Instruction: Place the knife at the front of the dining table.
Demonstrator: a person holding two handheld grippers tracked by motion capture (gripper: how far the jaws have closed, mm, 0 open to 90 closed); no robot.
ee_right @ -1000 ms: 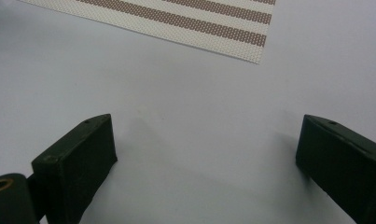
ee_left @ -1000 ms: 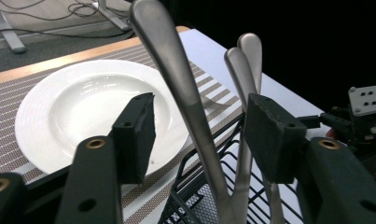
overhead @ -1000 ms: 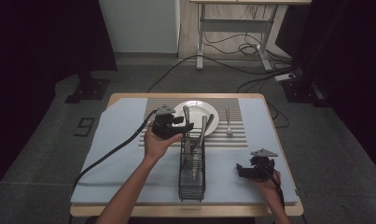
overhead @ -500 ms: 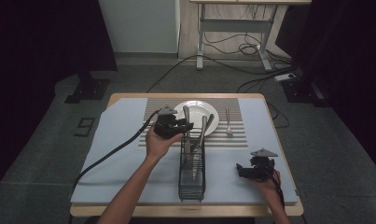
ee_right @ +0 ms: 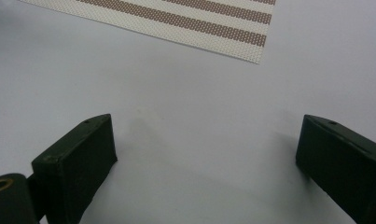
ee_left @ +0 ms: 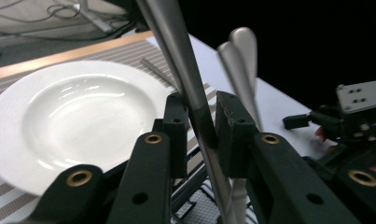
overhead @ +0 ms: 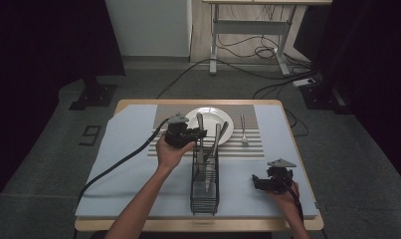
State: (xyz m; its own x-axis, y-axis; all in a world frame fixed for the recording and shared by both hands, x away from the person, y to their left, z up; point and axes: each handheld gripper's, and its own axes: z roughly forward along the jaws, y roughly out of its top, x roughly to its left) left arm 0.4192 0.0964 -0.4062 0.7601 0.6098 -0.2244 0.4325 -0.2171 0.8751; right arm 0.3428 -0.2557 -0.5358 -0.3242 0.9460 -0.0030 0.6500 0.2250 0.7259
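The left claw (ee_left: 198,122) is closed on the handle of a metal utensil (ee_left: 176,51), which stands almost upright in the black wire rack (overhead: 205,186) near the middle of the worktop (overhead: 133,107); in the high view the same left claw (overhead: 198,133) sits at the far end of the rack, just near the white plate (overhead: 227,130). I judge the step in hand to be the pulling of this utensil out of the rack. To do it well, the pull should follow the line of the handle, mostly straight up, because the lower end is down between the wires and I cannot see what kind of head it has; a sideways pull could catch it on the rack and drag or tip the rack. Two other handles (ee_left: 241,56) lean just beside the gripped one on its right, so the lift should be slow until the utensil is free of them. The pads hold the handle on a smooth, narrow part, so the grip should be firm, otherwise the metal may slide or swing between them. When it is out, the plate and the striped placemat (overhead: 170,113) are close on the far side, where a fork (overhead: 243,130) lies already on the mat to the right of the plate. The right claw (ee_right: 206,154) is wide open with nothing between its pads, low over the blue cloth (ee_right: 185,93) at the near right of the worktop; it could steady the rack if it begins to move.
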